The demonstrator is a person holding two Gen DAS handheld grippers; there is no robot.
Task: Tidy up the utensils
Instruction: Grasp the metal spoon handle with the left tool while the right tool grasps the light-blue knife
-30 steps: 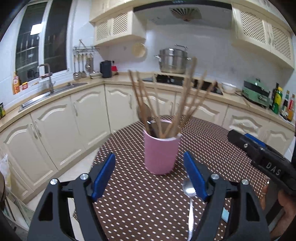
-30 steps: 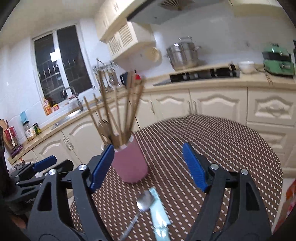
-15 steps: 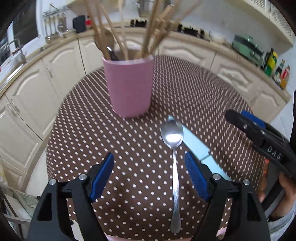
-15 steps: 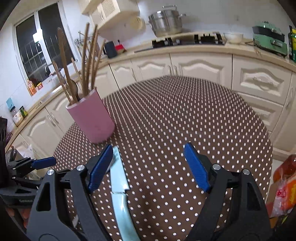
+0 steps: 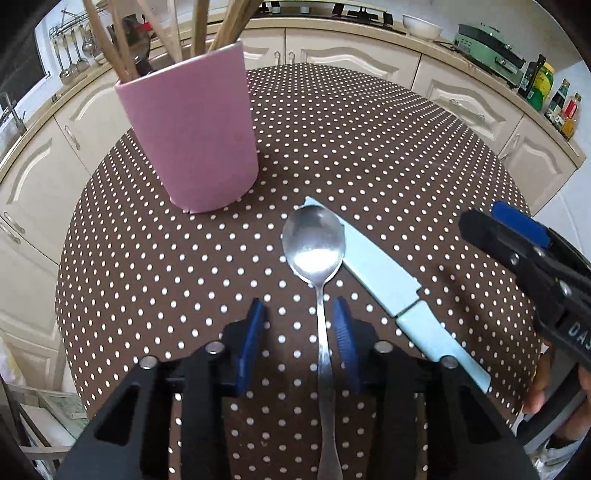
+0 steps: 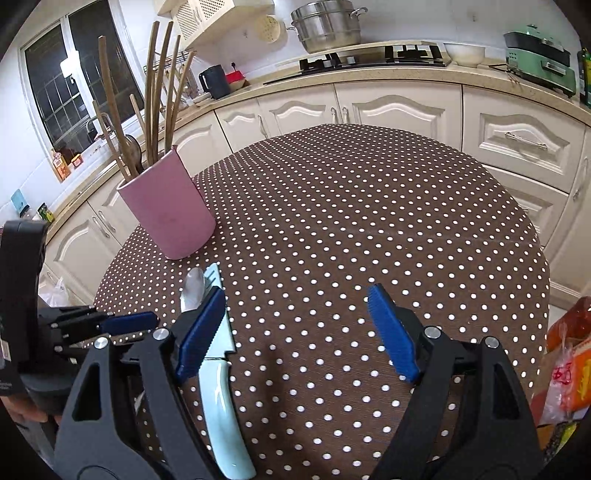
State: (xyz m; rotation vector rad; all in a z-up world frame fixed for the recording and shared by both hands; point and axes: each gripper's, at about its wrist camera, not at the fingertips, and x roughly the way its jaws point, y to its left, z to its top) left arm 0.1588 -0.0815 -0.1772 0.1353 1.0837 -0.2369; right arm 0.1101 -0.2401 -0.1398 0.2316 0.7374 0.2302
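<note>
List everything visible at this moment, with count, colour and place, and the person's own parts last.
spoon: 1, silver, on the table, handle between the left gripper's fingers
knife: 1, pale blue, right of the spoon, touching its bowl
holder: 1, pink, far left of the table
wooden utensils: several, brown, standing in the holder
table: 1, brown with white dots
steel pot: 1, silver, on the counter
left gripper: partly closed around the spoon handle, not clamped
right gripper: open, above the table

We see our left gripper (image 5: 300,321) part-closed astride spoon (image 5: 317,254) handle; knife (image 5: 384,280) at 3 o'clock, pink holder (image 5: 192,136) at 11.
</note>
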